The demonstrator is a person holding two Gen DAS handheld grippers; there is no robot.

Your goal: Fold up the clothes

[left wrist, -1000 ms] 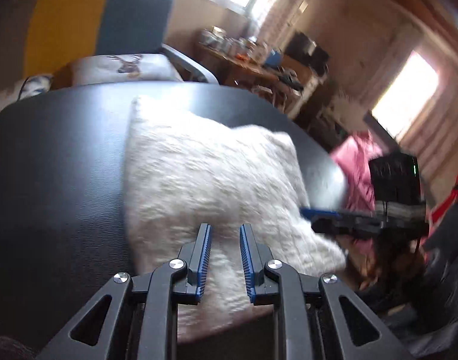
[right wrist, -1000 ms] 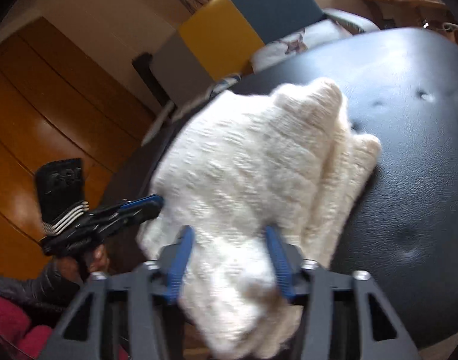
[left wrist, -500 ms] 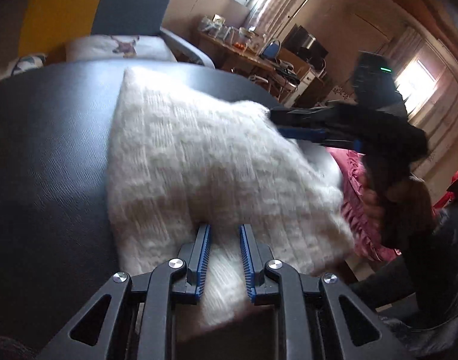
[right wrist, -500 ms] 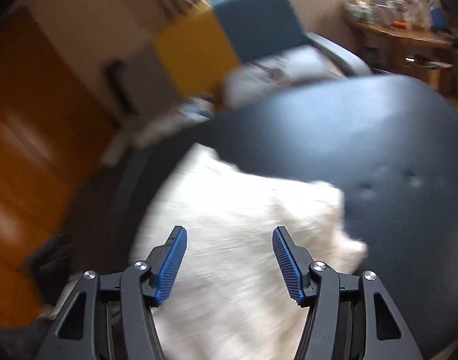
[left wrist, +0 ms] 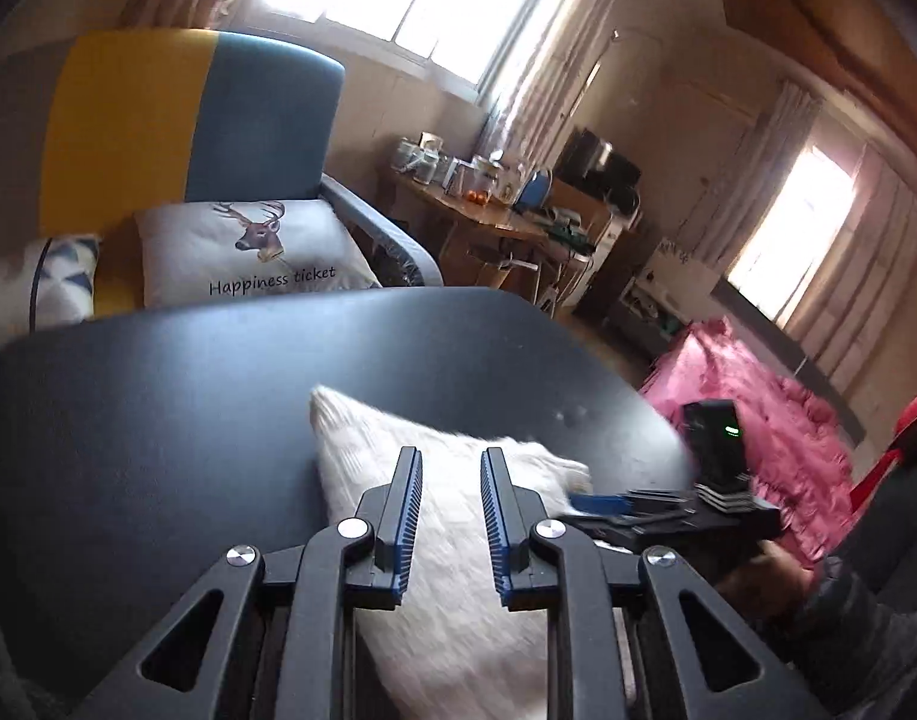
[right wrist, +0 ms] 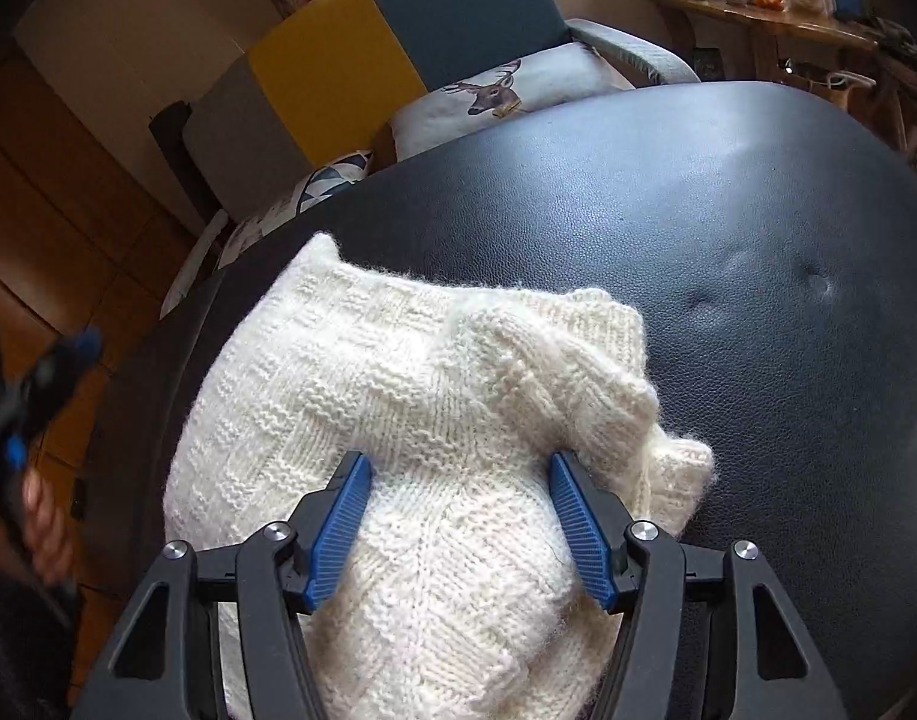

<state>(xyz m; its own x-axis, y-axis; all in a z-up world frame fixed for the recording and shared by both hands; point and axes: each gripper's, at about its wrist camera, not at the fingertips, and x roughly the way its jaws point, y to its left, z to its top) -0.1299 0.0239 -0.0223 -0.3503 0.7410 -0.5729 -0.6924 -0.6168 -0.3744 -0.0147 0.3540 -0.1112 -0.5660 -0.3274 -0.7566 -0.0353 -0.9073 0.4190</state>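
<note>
on black table (right wrist: 758, 192), white sweater (right wrist: 434, 396) (near edge cropped), right tool (right wrist: 458, 516) opening astride it, left tool (left wrist: 450, 516) slightly open, empty

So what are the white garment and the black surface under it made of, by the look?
White garment: chunky knit, probably wool or acrylic; stitch rows, basket-weave blocks and a fuzzy halo show. Black surface: likely leather or faux leather padding; fine grain, soft sheen, tufted dimples.

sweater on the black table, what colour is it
Cream white sweater, with a blocky knit pattern; clearest in the right wrist view.
</note>
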